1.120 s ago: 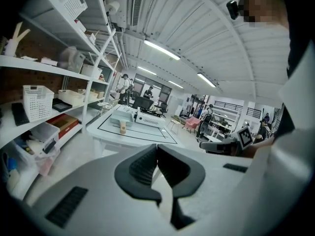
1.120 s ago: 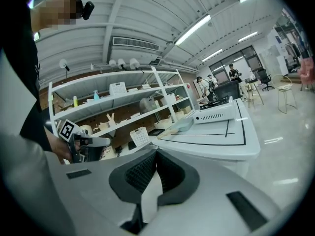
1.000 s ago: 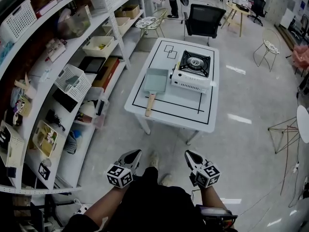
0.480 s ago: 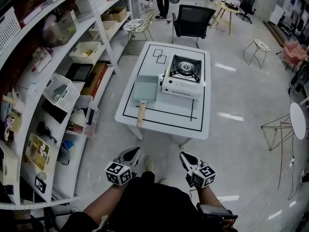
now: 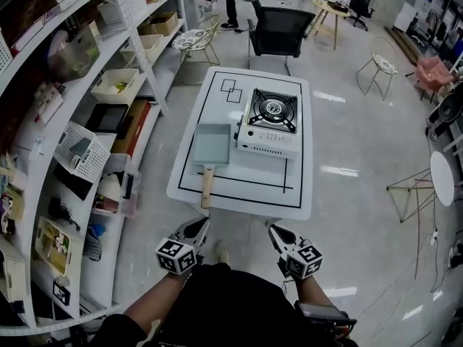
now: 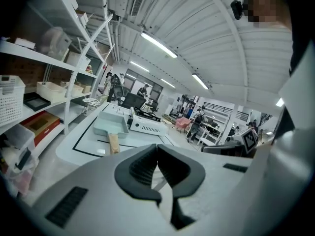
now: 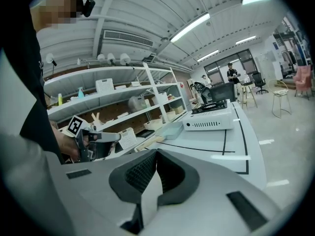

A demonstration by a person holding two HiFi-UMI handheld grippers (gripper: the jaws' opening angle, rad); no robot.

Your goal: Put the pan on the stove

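A white counter marked with black lines stands on a pale, glossy floor. Shelving runs along the left and a black chair sits at the counter's far end. The pan lies on the counter's left part, its wooden handle pointing near, just left of the stove. The left claw and right claw hang well short of the counter's near edge. Each is pinched together with nothing between its jaws.

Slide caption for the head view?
Left gripper and right gripper shut, empty, short of the table; pan beside stove.
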